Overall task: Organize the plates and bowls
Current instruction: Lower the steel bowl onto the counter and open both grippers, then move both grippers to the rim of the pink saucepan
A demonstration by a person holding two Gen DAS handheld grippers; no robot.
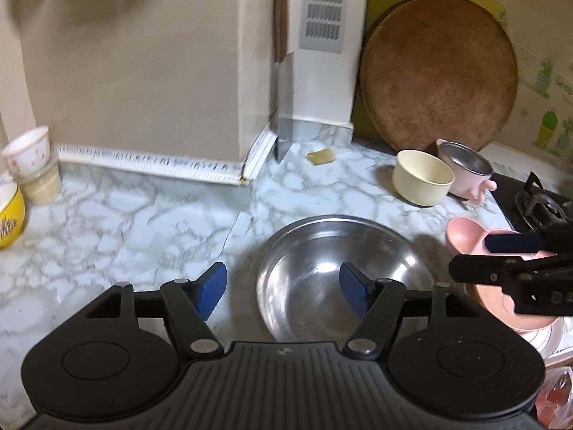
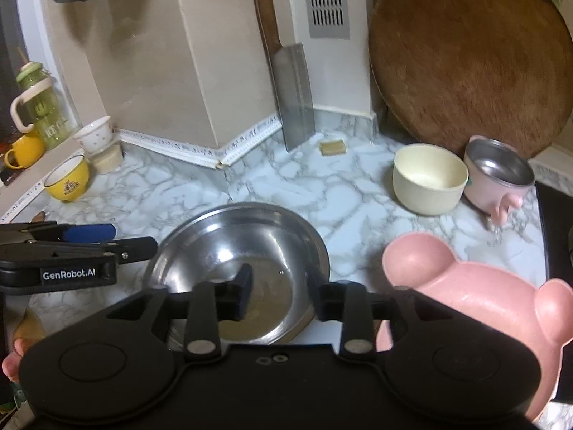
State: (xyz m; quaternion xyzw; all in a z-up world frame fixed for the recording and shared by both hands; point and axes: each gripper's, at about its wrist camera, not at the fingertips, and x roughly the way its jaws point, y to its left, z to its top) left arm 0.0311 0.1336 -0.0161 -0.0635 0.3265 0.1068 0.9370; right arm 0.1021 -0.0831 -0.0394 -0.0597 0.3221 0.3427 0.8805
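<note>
A wide steel bowl (image 1: 322, 251) (image 2: 243, 236) sits on the marble counter (image 1: 143, 215). My left gripper (image 1: 284, 288) hangs open over its left rim, and nothing is held between the blue pads. My right gripper (image 2: 281, 295) is open above the bowl's right side, also holding nothing. To the right lies a pink bear-shaped plate (image 2: 483, 297) (image 1: 465, 236). Behind it stand a cream bowl (image 1: 422, 177) (image 2: 428, 182) and a pink steel-lined cup (image 1: 465, 168) (image 2: 497, 175). A yellow bowl (image 2: 68, 182) (image 1: 9, 211) and a white floral cup (image 2: 95, 138) stacked on a beige one are at the far left.
A cleaver (image 2: 293, 96) leans on the wall corner, with a small yellow piece (image 2: 333, 147) near it. A round wooden board (image 2: 465, 57) leans at the back right. The stove (image 1: 537, 204) borders the right edge. A green bottle (image 2: 39, 107) and yellow mug (image 2: 23, 150) stand far left.
</note>
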